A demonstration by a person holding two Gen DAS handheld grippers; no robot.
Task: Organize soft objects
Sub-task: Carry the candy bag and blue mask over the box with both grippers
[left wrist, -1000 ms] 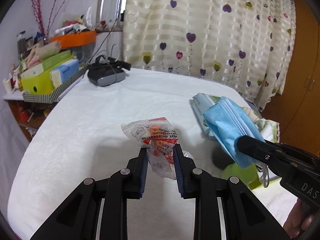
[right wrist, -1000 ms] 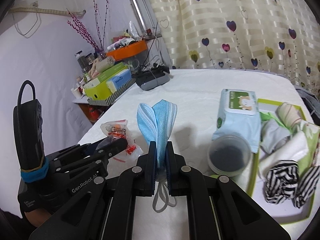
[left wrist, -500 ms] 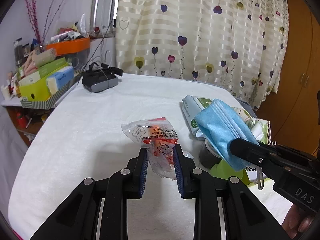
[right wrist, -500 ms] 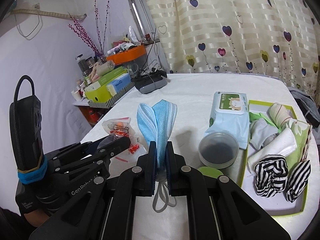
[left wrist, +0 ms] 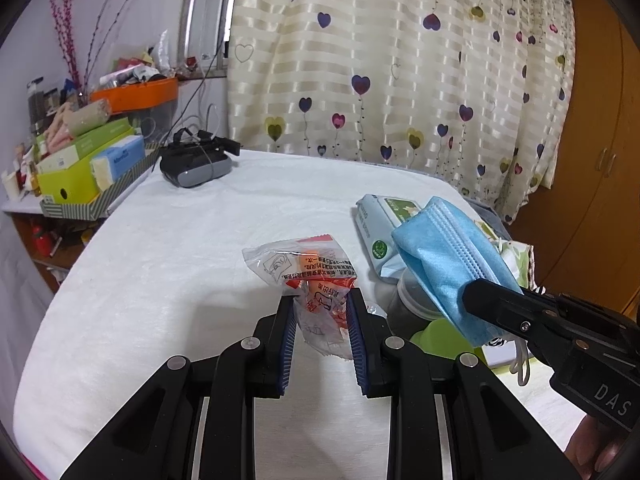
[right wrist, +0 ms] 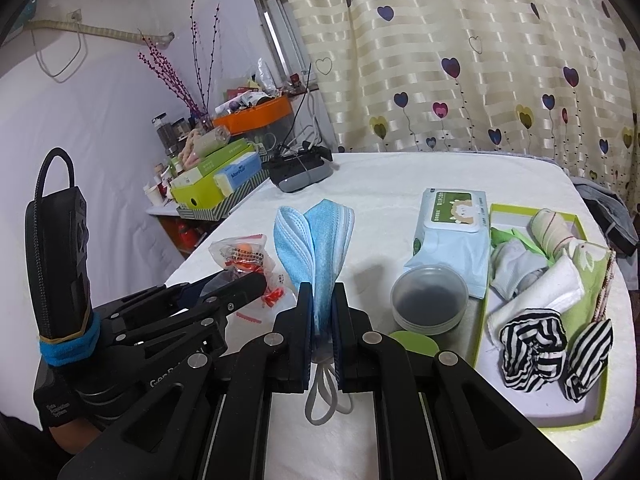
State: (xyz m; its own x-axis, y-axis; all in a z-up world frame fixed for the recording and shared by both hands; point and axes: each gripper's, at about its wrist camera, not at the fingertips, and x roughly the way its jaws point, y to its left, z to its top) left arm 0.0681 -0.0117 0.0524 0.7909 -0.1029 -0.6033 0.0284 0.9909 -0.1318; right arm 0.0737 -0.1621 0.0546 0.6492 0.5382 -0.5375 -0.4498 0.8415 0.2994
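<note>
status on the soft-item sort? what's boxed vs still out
Done: rolled socks and folded cloths sit in the green box. In hand: right gripper is shut on the blue mask; left gripper on the plastic packet. Left: both held items, plus the wipes pack and the round container beside the box.

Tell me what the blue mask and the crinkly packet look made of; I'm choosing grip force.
The blue mask looks like soft nonwoven fabric: matte, pleated, stitched edges, white elastic loops. The packet appears to be thin clear plastic film: glossy, wrinkled, printed, orange contents showing through.
</note>
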